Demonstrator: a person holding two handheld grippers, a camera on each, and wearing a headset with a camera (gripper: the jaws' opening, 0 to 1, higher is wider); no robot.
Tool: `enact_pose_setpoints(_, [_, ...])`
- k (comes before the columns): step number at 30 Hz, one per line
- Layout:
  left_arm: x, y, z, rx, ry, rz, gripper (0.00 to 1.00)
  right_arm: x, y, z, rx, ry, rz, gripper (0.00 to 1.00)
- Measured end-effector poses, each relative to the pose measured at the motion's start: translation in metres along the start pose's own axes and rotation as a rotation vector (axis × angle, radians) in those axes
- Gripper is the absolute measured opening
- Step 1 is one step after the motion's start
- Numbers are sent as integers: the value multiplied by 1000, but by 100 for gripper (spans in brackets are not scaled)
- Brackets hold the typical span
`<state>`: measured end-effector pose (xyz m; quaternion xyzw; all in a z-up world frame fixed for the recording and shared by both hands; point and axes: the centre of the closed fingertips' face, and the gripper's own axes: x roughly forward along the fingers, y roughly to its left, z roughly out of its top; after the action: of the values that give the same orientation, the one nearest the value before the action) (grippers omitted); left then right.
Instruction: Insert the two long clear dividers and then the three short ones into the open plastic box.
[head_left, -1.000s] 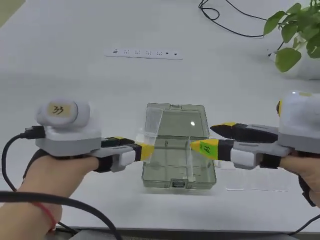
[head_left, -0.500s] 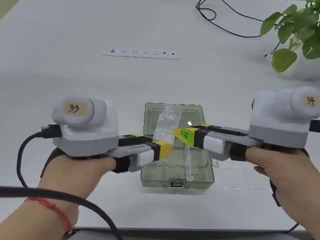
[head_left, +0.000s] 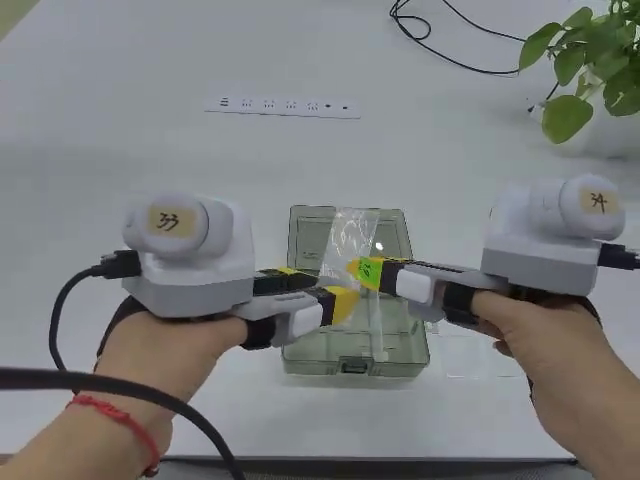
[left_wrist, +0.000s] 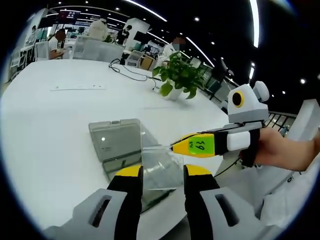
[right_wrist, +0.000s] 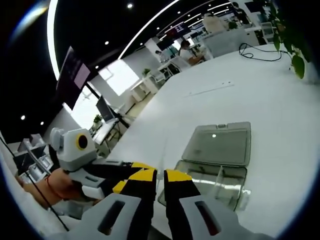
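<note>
Over the open clear plastic box (head_left: 400, 345) a clear divider (head_left: 347, 238) is held up, tilted, between both grippers. My left gripper (head_left: 332, 294) comes in from the left. In the left gripper view the divider (left_wrist: 161, 167) fills the gap between its yellow-tipped jaws (left_wrist: 161, 171). My right gripper (head_left: 358, 268) comes from the right and pinches the divider's upper edge with its jaws nearly together (right_wrist: 161, 176); its green-labelled tip (left_wrist: 176, 146) meets the sheet's corner. The box lid (head_left: 310, 235) lies open behind. One divider (head_left: 378, 322) stands inside the box.
More clear dividers (head_left: 490, 362) lie flat on the white table to the right of the box. A white power strip (head_left: 283, 104) lies further back, a black cable (head_left: 450, 45) runs at the far edge, and a potted plant (head_left: 590, 60) stands at the back right.
Both grippers have come together over the box from its two sides. The divider has come up from box level and stands tilted above it.
</note>
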<state>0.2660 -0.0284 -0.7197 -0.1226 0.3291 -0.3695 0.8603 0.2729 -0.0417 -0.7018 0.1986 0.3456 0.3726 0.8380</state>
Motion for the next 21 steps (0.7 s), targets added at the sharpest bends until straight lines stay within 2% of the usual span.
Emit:
enact_pose_setpoints(3, [1,-1,-1,24,6,1,29,1,-2,2,20,-10,-10,7])
enact_pose_setpoints(5, [2,-3,-1,8,3,-10,33,1,-2,3,23,-8,-13,7])
enact_pose_setpoints(11, [1,-5,-2,28,7,-22,37,1,1,4,32,-1,-11,7])
enact_pose_setpoints(16, [-4,-5,-7,78,12,-45,44,0,-4,9,43,0,-10,7])
enact_pose_setpoints(21, [-16,3,-11,137,20,-60,51,-1,-2,14,51,14,-16,7])
